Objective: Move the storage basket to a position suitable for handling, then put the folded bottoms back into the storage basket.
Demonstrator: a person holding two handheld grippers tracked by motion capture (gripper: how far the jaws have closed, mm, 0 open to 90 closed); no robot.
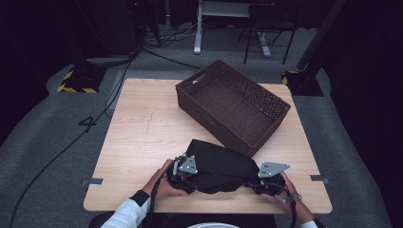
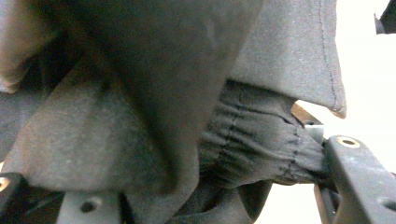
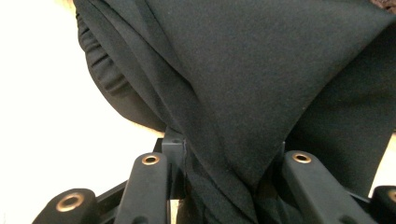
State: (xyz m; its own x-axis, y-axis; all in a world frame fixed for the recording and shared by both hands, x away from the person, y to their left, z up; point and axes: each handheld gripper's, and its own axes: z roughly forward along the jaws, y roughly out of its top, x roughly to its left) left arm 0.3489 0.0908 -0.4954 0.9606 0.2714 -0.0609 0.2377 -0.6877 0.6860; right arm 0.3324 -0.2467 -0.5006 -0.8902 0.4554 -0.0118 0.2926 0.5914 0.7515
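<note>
We start at the left gripper (image 1: 186, 172), low in the frame just left of centre in the high view: its jaws are clamped on the near left edge of a folded black garment (image 1: 219, 166). In the left gripper view, gathered, stitched cloth (image 2: 252, 140) is pinched against the jaw at the lower right, and loose folds hang across the rest of that frame. The right gripper (image 1: 267, 176), low and right of centre in the high view, is clamped on the garment's near right corner; in the right gripper view a point of the dark cloth (image 3: 243, 93) runs down between the two jaws at the bottom of the frame. The garment lies on the near part of the wooden table (image 1: 142, 133), bunched between the two grippers. Its far edge is just beside a brown woven basket (image 1: 233, 105), which sits slantwise right of centre.
</note>
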